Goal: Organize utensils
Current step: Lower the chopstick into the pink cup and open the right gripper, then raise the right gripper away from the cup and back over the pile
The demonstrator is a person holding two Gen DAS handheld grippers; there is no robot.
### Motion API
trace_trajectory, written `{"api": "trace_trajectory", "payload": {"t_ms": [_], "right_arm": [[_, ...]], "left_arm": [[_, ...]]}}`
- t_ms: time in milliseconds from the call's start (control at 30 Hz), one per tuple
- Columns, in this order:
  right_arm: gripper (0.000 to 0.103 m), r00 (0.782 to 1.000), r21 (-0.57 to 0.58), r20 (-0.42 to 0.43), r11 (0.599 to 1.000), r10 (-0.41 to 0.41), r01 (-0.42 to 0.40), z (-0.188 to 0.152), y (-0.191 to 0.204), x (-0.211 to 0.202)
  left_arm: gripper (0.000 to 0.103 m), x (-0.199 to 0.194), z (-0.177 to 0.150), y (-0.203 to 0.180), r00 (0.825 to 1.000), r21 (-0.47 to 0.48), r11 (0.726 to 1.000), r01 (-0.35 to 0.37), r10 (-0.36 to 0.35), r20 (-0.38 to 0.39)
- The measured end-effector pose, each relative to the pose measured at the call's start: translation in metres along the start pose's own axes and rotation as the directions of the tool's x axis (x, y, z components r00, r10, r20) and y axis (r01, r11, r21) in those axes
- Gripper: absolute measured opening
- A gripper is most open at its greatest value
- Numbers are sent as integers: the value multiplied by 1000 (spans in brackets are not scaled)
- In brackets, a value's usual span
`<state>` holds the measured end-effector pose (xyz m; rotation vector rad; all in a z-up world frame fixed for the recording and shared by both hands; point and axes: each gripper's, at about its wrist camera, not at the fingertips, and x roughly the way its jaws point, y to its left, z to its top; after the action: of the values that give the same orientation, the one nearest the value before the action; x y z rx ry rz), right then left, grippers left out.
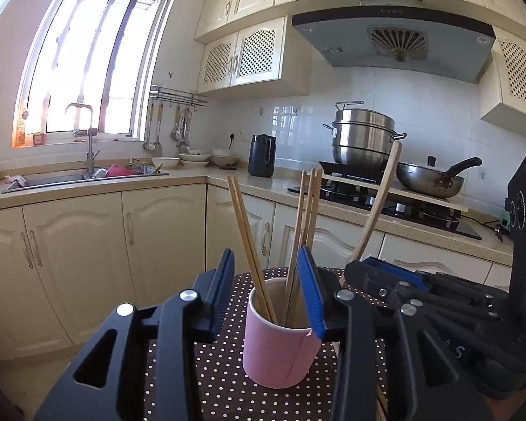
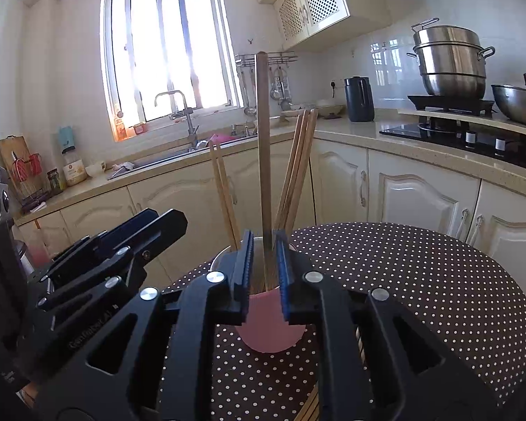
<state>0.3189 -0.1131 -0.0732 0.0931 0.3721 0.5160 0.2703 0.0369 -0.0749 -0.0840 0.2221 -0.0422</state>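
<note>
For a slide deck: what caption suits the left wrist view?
Left gripper with open jaws around a pink paper cup holding wooden chopsticks on a brown polka-dot tablecloth.

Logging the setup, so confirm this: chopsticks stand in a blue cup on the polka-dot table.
Wrong in one respect: the cup is pink, not blue; the blue parts are the claw pads. The left wrist view shows it. The rest holds: chopsticks stand in it, on the polka-dot table.
</note>
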Motion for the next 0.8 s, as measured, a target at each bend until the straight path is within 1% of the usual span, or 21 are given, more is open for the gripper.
{"api": "trace_trajectory", "payload": {"t_ms": [67, 133, 200, 267, 300, 433, 533, 600, 700, 800], "right_arm": [[31, 1000, 9, 3, 1000, -3, 3, 1, 0, -6], [34, 1000, 5, 14, 1000, -10, 10, 1, 2, -15], [46, 999, 7, 31, 1000, -22, 22, 1, 4, -25], [47, 999, 11, 45, 1000, -24, 23, 2, 5, -36], [48, 998, 8, 50, 1000, -29, 28, 3, 6, -42], [53, 996, -5, 75, 999, -40, 41, 6, 11, -64], [54, 994, -26, 97, 998, -57, 60, 4, 17, -84], [57, 992, -38, 110, 997, -69, 73, 3, 20, -96], [60, 988, -60, 126, 994, -84, 92, -2, 24, -113], [60, 987, -66, 129, 993, -93, 102, -6, 23, -125]], "left_arm": [[44, -7, 3, 1, 1000, -4, 1000, -8, 8, 9], [48, -14, 5, 1, 1000, -4, 1000, -9, 9, 14], [49, -22, 8, -1, 999, 10, 1000, -24, 24, 29], [56, -29, 11, -3, 999, 17, 999, -29, 28, 35], [57, -34, 12, -5, 999, 23, 999, -31, 31, 40], [59, -54, 16, -14, 997, 61, 997, -48, 44, 68], [63, -71, 16, -23, 994, 90, 994, -60, 52, 95], [65, -81, 15, -28, 993, 97, 994, -58, 48, 108], [66, -92, 14, -34, 994, 102, 993, -50, 40, 103], [66, -101, 11, -43, 994, 116, 992, -48, 36, 105]]}}
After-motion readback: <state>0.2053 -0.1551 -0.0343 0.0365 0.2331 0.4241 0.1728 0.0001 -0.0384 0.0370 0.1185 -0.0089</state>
